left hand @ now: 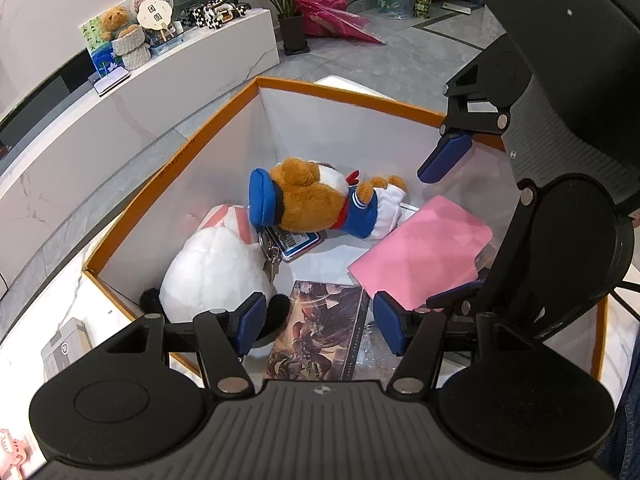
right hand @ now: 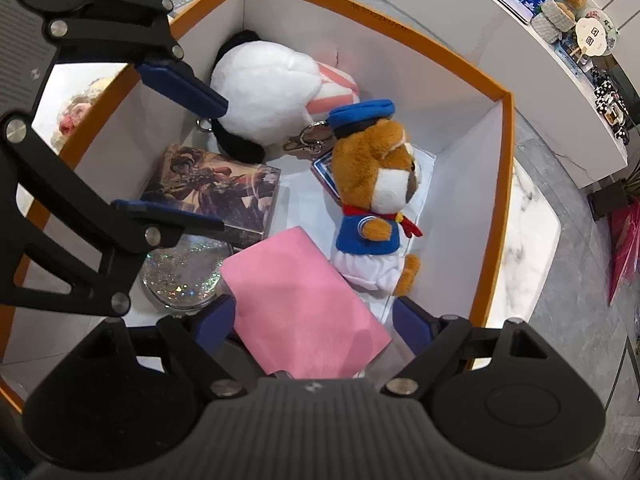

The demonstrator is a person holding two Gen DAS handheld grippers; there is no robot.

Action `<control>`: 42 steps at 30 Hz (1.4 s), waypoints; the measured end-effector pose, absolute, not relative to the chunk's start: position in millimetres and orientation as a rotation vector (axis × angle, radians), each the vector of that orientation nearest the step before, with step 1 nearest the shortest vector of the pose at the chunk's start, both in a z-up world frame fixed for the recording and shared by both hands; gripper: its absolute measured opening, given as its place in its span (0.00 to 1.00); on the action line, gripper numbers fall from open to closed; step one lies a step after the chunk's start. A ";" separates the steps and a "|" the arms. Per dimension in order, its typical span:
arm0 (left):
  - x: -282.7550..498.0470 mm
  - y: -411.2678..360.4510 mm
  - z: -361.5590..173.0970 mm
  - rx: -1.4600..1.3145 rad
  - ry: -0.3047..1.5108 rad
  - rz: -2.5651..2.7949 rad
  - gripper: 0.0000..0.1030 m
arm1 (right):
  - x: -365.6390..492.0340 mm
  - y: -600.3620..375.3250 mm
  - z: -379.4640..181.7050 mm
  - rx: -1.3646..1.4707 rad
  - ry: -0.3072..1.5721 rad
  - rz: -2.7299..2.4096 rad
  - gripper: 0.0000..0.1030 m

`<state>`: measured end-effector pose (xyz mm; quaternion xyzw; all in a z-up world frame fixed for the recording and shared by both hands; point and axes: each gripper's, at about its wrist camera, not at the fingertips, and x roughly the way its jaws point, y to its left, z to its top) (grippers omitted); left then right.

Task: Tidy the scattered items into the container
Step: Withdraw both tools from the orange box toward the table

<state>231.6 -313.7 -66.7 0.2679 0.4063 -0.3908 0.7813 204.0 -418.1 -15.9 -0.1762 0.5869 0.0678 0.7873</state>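
— Orange rim, white walls: that box [left hand: 256,84] holds nearly everything. It sits on a marbled counter [right hand: 532,216].

— What lies inside?

— A brown bear [left hand: 320,200] in a blue cap and sailor top lies on its side near the far corner. Next to it is a white plush [left hand: 212,272] with black ears, leaning into the wall. Keys [left hand: 272,256] and a blue-edged card [left hand: 300,242] lie between the two toys, the bear's head partly over the card.

— And the pink thing?

— A pink pad [right hand: 296,312], flat and tilted, resting over other items by the bear's legs. Beside it is a picture box [right hand: 216,188] with dark artwork, and a glittery round case [right hand: 184,276] touching both.

— The tools?

— The left gripper [left hand: 316,322] hangs over the picture box, fingers [left hand: 250,320] spread with nothing between them. The right gripper [right hand: 316,320] points steeply down over the pink pad. Its fingers [right hand: 412,324] stand apart either side of the pad's near end; no pad presses on it that I can see.

— Anything left outside?

— On the counter by the box, a grey carton [left hand: 66,346] and something pink [left hand: 12,446] at the edge, too cropped to name.
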 end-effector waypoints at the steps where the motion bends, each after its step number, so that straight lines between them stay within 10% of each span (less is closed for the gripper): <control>1: 230.7 -313.6 -65.3 0.578 0.875 -0.844 0.68 | 204.1 -417.7 -16.7 -0.378 1.262 0.146 0.85; 19: 225.2 -266.3 -0.8 0.483 0.740 -0.805 0.68 | 191.9 -422.9 41.0 -0.280 1.125 0.024 0.85; 42: 231.5 -14.7 18.3 0.199 0.560 -0.474 0.84 | 154.5 -306.8 113.1 -0.102 0.634 -0.019 0.90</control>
